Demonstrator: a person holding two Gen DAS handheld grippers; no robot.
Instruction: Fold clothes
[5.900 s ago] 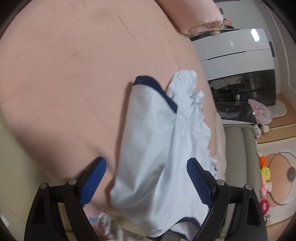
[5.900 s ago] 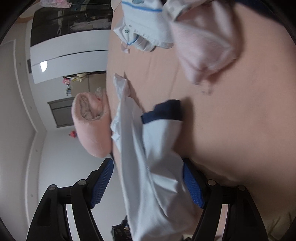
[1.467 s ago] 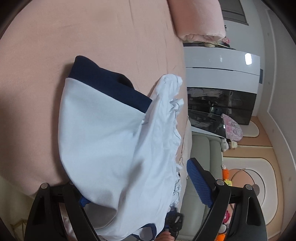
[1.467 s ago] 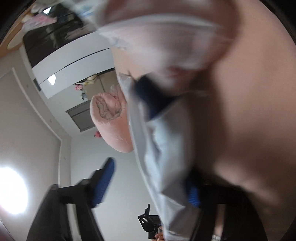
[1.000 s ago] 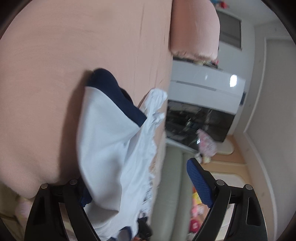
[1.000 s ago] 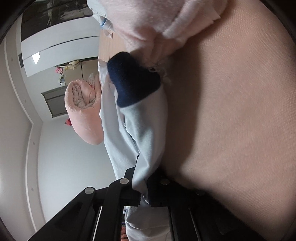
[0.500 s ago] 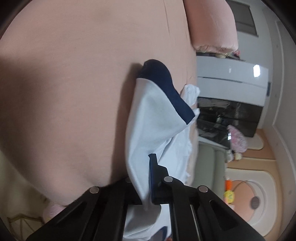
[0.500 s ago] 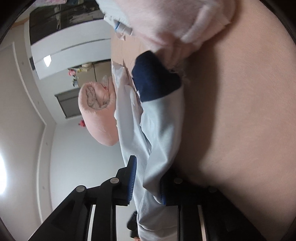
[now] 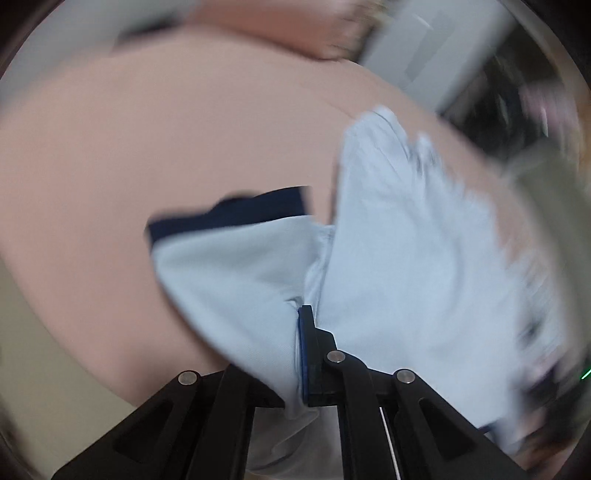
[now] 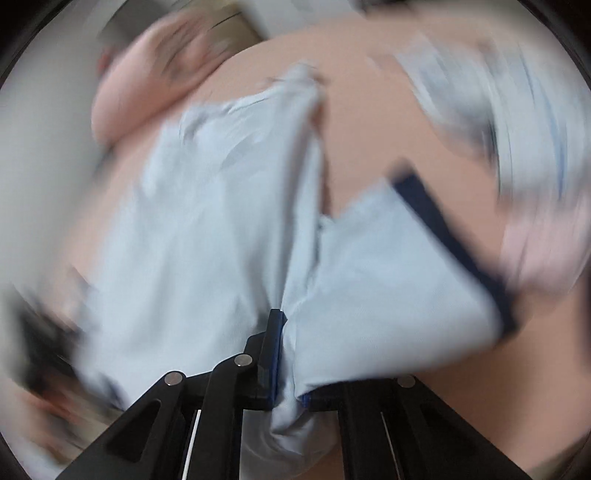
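Observation:
A light blue shirt (image 9: 399, 266) with navy sleeve cuffs (image 9: 236, 216) is held over a pink bed (image 9: 147, 140). My left gripper (image 9: 299, 332) is shut on the shirt near one sleeve, with cloth pinched between the blue pads. In the right wrist view the same shirt (image 10: 221, 221) hangs from my right gripper (image 10: 286, 354), which is shut on it near the other sleeve with its navy cuff (image 10: 447, 240). Both views are motion-blurred.
A rolled pink blanket (image 9: 295, 26) lies at the far end of the bed; it also shows in the right wrist view (image 10: 147, 74). A pile of other pale clothes (image 10: 517, 122) lies on the bed to the right. A white and dark cabinet (image 9: 461, 74) stands beyond.
Both grippers closed on the shirt about a second ago and have since swung round with it; the shirt now spreads out wider between them, sleeves out to each side.

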